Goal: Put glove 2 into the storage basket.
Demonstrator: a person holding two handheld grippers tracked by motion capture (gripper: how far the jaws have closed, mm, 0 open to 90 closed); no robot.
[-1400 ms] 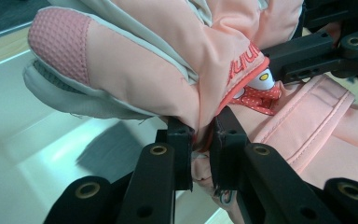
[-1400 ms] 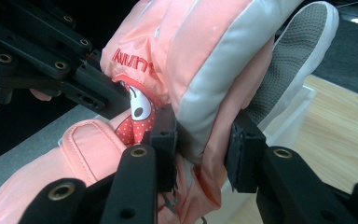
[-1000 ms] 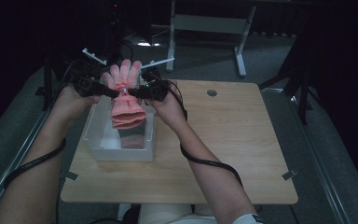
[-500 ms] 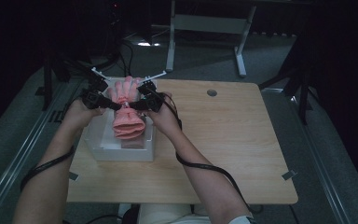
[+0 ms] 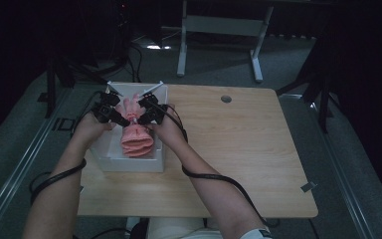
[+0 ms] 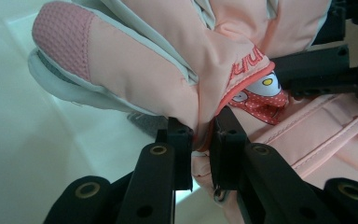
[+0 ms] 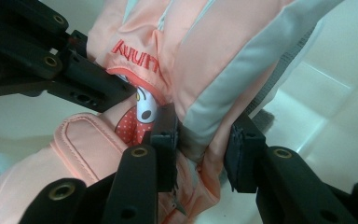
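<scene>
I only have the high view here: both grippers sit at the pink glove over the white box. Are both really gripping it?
Observer: Yes. In the left gripper view the left gripper has its fingers pinched on a fold of the pink glove near the wrist.
Operator: And the right one?
Observer: The right gripper clamps a thicker bunch where a grey panel runs along the glove.
Operator: Any marking on the glove?
Observer: Red stitched lettering on the cuff edge, with a small cartoon patch beside it.
Operator: What's under it?
Observer: The white box; its pale inner wall shows close behind the glove.
</scene>
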